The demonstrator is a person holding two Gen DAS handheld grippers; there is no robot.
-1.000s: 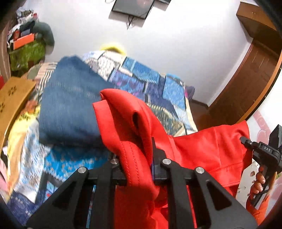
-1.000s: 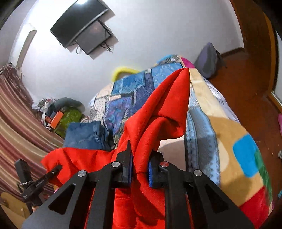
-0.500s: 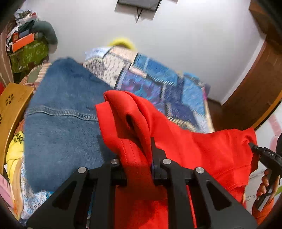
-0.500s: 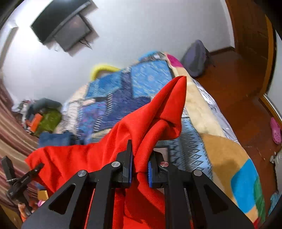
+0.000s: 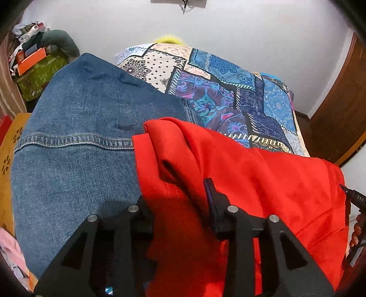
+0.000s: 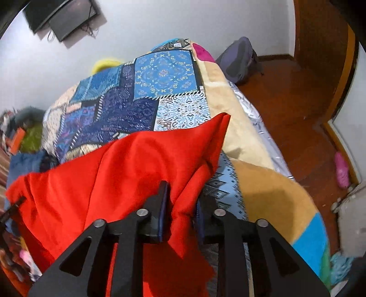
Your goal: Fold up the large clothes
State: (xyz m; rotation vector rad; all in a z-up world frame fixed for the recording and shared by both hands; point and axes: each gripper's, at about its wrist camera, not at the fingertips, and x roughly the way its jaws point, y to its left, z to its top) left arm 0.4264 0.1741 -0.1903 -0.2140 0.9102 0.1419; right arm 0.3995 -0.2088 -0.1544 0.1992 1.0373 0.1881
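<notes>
A large red garment [image 5: 263, 182] lies spread over the bed, its left edge overlapping the folded blue jeans [image 5: 80, 141]. My left gripper [image 5: 180, 205] has its jaws wider apart than before, with a bunched red fold still lying between them. In the right wrist view the same red garment [image 6: 128, 169] stretches leftward, one corner pointing up. My right gripper [image 6: 180, 205] has also spread its jaws, and red cloth drapes loosely through the gap. The other gripper shows at the right edge of the left view [image 5: 354, 198].
The patchwork bedspread [image 5: 228, 91] covers the bed. Clutter and a green bag [image 5: 41, 75] stand at the left. A backpack [image 6: 240, 59] sits on the wooden floor [image 6: 297, 102] to the right of the bed. A TV [image 6: 61, 16] hangs on the wall.
Both grippers came down toward the bed and laid the red garment beside and partly on the jeans. Both pairs of jaws have opened from a tight pinch.
</notes>
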